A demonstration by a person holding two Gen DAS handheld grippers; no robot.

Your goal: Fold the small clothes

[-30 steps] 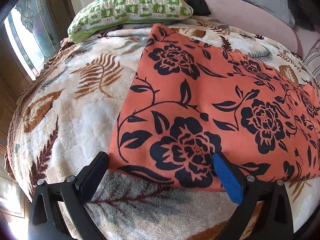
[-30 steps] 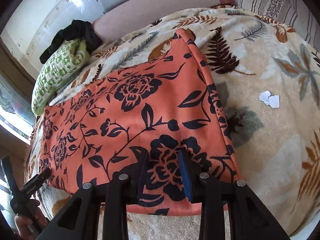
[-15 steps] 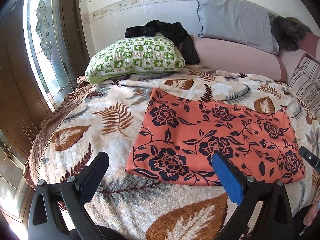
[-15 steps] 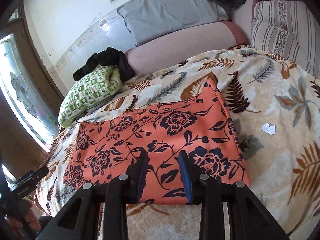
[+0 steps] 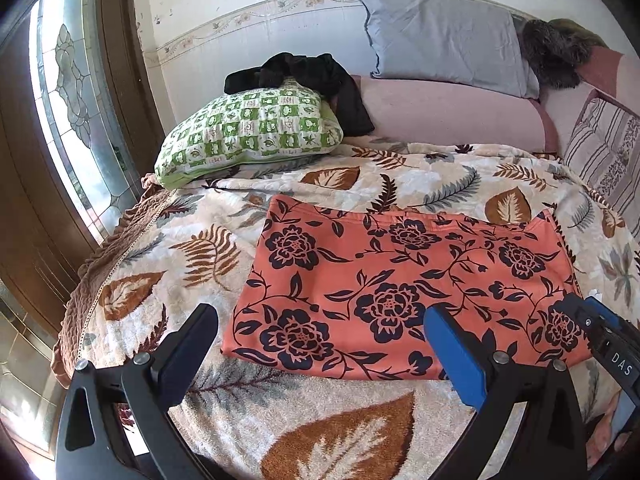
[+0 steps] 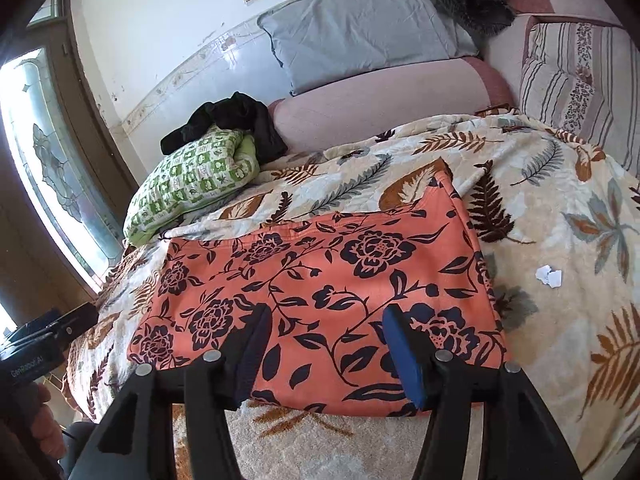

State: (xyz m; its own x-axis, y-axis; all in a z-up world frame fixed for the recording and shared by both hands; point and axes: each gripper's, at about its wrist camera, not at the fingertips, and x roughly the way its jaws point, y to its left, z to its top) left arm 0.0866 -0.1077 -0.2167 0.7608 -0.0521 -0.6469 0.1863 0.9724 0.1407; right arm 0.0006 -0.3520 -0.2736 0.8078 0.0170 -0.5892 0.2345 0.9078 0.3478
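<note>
An orange cloth with a black flower print point(image 5: 400, 284) lies flat and folded into a rectangle on the leaf-patterned blanket point(image 5: 180, 248). It also shows in the right wrist view point(image 6: 320, 292). My left gripper point(image 5: 320, 332) is open and empty, raised above the cloth's near left edge. My right gripper point(image 6: 324, 332) is open and empty, raised over the cloth's near edge. The right gripper's body shows at the right edge of the left wrist view point(image 5: 604, 340).
A green checked pillow point(image 5: 248, 132) with a black garment point(image 5: 304, 76) on it lies at the back left. A grey pillow point(image 5: 444, 36), a pink bolster point(image 5: 448, 112) and a striped cushion point(image 6: 576, 80) line the back. A white paper scrap point(image 6: 548, 276) lies right of the cloth.
Both grippers have pulled back and up from the cloth, which stays flat on the blanket. The right gripper's fingers have opened wider.
</note>
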